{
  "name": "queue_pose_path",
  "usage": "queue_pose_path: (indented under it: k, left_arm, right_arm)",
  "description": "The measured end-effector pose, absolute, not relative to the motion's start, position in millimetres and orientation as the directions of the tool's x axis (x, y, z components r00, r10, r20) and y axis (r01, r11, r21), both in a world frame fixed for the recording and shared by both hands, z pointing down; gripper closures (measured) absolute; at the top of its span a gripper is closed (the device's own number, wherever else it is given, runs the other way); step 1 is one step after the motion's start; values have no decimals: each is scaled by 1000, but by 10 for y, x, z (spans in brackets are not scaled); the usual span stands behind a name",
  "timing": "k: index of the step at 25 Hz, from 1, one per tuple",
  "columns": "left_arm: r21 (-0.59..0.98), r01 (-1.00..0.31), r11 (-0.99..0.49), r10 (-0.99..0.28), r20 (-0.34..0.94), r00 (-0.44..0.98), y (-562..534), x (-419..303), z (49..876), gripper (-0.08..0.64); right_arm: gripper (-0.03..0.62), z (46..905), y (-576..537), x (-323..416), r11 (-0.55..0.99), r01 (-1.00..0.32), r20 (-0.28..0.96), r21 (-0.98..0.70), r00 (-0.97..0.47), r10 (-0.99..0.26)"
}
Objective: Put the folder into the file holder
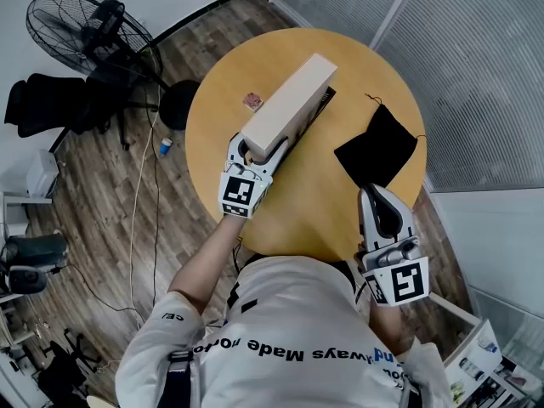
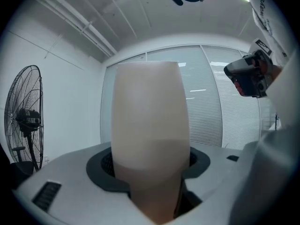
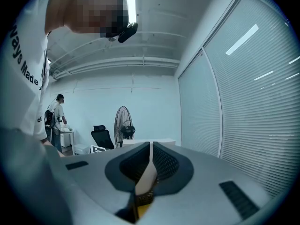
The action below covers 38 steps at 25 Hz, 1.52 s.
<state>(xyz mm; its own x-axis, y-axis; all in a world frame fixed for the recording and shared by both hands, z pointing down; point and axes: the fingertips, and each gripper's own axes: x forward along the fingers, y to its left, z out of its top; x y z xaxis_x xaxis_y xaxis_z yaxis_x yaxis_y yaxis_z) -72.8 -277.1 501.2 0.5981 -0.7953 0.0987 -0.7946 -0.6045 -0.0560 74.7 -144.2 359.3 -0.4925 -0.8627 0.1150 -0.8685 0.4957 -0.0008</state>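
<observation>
Head view – folder (image 1: 289,100): a thick beige slab lying slantwise over the round wooden table (image 1: 314,202), near end towards the person.
Head view – left gripper (image 1: 259,151): at the folder's near end, one jaw on either side of it.
Head view – file holder (image 1: 328,99): seen only as a dark strip along the folder's right edge; whether the folder sits in it cannot be told.
Head view – right gripper (image 1: 374,194): over the table's near right edge, well apart from the folder, tip just short of a black cloth (image 1: 376,150).
Head view – other items: small brownish object (image 1: 252,101) on the table just left of the folder; standing fan (image 1: 85,28) on the wooden floor at upper left.
Left gripper view – left gripper (image 2: 150,172): clenched on the folder (image 2: 150,125), which fills the gap between the jaws and rises upright through the frame.
Left gripper view – background: fan (image 2: 23,121) at left, blinds behind.
Right gripper view – right gripper (image 3: 150,165): jaws pressed together, only a thin slit between them, nothing gripped.
Right gripper view – background: fan (image 3: 124,125), black chair (image 3: 101,137), a person (image 3: 56,116) standing at far left.
</observation>
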Motion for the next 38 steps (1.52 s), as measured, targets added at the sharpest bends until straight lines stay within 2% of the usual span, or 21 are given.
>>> queue_pose_path:
  k: [4,38]
  left_arm:
    - [-50,-797,-602,-795,130,593,-2764,-757,5057,278]
    - [-61,-789,-612,-787,147,599,-2785,-739,5210,276]
  right_arm:
    - [549,3563,-1444,734,496,-868,113,1,-493,-863]
    - [549,3514,-1412,744,494,-870,104,7,-491,-865]
